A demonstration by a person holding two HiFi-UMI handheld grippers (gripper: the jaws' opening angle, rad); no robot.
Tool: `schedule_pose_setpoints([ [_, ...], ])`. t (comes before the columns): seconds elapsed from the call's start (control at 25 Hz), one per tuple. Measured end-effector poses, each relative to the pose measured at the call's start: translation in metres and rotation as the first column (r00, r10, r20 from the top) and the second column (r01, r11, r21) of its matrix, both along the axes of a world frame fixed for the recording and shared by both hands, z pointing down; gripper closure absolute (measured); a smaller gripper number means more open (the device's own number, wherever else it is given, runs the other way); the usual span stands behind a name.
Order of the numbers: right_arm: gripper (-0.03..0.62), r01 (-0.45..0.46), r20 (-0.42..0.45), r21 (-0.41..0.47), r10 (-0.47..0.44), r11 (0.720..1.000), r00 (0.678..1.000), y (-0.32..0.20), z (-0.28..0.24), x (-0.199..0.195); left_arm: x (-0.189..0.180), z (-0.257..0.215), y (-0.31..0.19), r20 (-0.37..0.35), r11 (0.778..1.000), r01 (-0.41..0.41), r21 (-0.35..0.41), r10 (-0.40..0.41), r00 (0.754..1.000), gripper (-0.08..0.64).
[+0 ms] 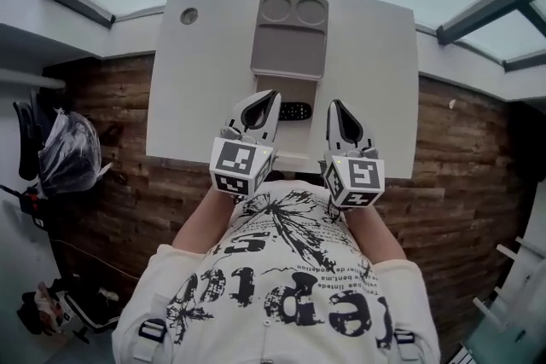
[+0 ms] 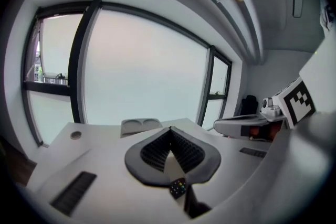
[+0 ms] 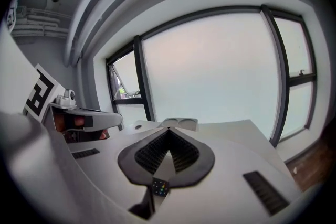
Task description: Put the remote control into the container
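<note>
Left gripper (image 1: 271, 96) and right gripper (image 1: 334, 105), jaws together on nothing, flank the remote control (image 1: 294, 111) toward the desk's (image 1: 200, 81) near edge; pickup seems pending. The container (image 1: 288, 54) waits at the far edge.

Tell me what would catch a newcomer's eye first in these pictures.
Two grippers, the left gripper and the right gripper, point forward over a white table, both with jaws shut and nothing in them. Between them lies a small black remote control on the table. Just beyond it sits a grey container with two round hollows at its far end.
</note>
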State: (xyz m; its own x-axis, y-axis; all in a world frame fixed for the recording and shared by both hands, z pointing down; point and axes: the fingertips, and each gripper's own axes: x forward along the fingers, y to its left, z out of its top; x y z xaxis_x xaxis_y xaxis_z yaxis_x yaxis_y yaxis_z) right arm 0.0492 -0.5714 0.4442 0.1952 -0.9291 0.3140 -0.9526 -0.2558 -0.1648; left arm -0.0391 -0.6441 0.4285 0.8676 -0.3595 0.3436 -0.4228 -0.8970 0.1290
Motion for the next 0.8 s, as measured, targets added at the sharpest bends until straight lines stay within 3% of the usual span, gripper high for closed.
schedule_pose_setpoints([
  [0.2,0.589,-0.011,-0.086,0.071,0.017,0.997,0.996,-0.002,-0.033,0.004,-0.008,-0.059,0.001,-0.176,0.989,0.054,0.135,-0.030,0.984,0.551],
  [0.36,0.589,-0.010,-0.156,0.117,0.028,0.993,0.987,-0.001,-0.055,0.005,-0.014,-0.085,0.004,-0.273,0.980,0.058,0.189,-0.005,0.962,0.551],
  [0.56,0.589,0.016,-0.222,0.176,0.023,0.984,0.975,0.004,-0.082,0.003,-0.014,-0.107,0.011,-0.273,0.961,0.056,0.270,0.021,0.962,0.551],
  [0.8,0.589,0.015,-0.243,0.220,0.040,0.975,0.969,0.015,-0.102,0.000,-0.015,-0.116,0.019,-0.290,0.964,0.059,0.260,0.019,0.957,0.551],
])
